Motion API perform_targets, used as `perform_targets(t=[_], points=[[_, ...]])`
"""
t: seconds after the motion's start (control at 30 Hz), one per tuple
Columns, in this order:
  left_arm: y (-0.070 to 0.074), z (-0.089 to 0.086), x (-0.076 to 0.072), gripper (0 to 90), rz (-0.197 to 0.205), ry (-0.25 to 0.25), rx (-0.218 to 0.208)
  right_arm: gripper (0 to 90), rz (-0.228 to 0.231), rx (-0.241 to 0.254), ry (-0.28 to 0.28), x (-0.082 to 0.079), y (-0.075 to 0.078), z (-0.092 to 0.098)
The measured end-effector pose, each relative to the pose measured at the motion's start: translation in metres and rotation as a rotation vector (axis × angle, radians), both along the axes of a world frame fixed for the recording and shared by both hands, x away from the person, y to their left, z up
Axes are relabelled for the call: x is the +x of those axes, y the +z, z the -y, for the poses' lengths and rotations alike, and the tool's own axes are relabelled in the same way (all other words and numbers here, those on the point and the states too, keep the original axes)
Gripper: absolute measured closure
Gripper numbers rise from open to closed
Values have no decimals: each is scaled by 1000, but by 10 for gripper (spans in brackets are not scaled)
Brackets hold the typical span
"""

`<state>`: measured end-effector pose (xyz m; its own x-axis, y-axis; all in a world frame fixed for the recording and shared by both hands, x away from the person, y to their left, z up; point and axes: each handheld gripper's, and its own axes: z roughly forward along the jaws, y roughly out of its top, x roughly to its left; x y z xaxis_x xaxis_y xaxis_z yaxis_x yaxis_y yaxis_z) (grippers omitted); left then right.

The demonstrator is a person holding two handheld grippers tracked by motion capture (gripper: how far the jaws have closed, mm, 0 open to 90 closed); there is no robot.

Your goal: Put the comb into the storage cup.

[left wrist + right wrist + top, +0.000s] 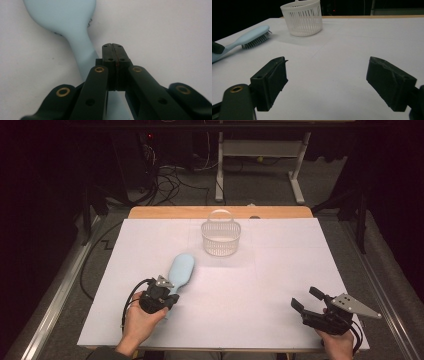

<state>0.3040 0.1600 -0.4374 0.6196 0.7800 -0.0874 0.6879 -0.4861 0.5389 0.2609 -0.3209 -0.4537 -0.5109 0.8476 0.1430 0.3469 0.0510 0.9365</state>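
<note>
A pale blue hairbrush (181,269) lies bristles down on the white sheet, left of centre, its handle pointing back toward the person. My left gripper (169,295) rests over that handle. In the left gripper view its jaws (113,47) are pressed flat together, and the brush handle (83,53) runs beside and beneath them, not between the pads. Near the front right edge my right gripper (306,301) hovers with its jaws wide apart (327,75) and nothing between them. The hairbrush (249,37) lies far off to its left.
A white slotted basket (220,239) with a hoop handle stands at the back centre of the white sheet (280,270); it is also ahead in the right gripper view (302,18). The wooden table edge (165,212) runs behind it. Cables and a desk frame lie on the floor beyond.
</note>
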Motion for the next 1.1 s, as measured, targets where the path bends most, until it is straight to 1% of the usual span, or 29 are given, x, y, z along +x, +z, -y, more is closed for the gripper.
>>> perform_targets(t=[0.3, 0.37, 0.43, 0.5, 0.53, 0.57, 0.6, 0.63, 0.67, 0.7, 0.73, 0.8, 0.83, 0.9, 0.93, 0.97, 1.0, 1.03, 1.1], points=[[-2, -11, 1, 897, 5, 37, 2, 173, 0, 1, 0, 0, 0, 0], [-2, -12, 1, 889, -3, 37, -7, 174, 0, 0, 1, 0, 0, 0], [-3, -14, 1, 875, -10, 40, -26, 177, -7, -7, -2, 1, -1, 0], [-3, -14, 1, 869, -15, 39, -33, 176, -15, -7, -1, 1, -1, 0], [-3, -13, 1, 849, -13, 35, -43, 174, -11, 5, 5, 1, 0, 0], [-3, -13, 1, 837, -13, 35, -43, 174, -11, 5, 5, 1, 0, 0], [-3, -13, 0, 837, -17, 29, -49, 173, -6, 13, 8, 1, 0, 0], [-2, -12, 0, 818, -14, 29, -57, 173, -4, 13, 9, 0, 0, 0], [-1, -11, -1, 753, -6, 26, -53, 175, -12, 8, 5, 1, 0, 0], [0, -10, -2, 753, 5, 28, -48, 175, -12, 8, 5, 1, 0, 0], [2, -9, -3, 723, 14, 24, -50, 177, -10, 3, 0, 1, 0, 0], [5, -8, -4, 653, 18, 15, -70, 181, -1, 9, -3, 0, 1, -1], [6, -8, -3, 613, 18, 11, -73, 181, -1, 7, -2, 0, 1, -1], [8, -7, -2, 567, 26, 15, -62, 180, -8, -1, 3, 0, 0, -1], [9, -8, -1, 537, 38, 27, -45, 180, -7, -1, 3, 0, 0, -1], [9, -8, -1, 522, 38, 27, -45, 180, -7, -1, 3, 0, 0, -1], [10, -10, 1, 507, 63, 38, -60, 180, -9, -1, 4, 0, 0, -1], [10, -10, 1, 517, 63, 38, -60, 180, -9, -1, 4, 0, 0, -1], [10, -11, 3, 511, 80, 37, -63, 180, -9, -2, 3, 0, 0, -1]])
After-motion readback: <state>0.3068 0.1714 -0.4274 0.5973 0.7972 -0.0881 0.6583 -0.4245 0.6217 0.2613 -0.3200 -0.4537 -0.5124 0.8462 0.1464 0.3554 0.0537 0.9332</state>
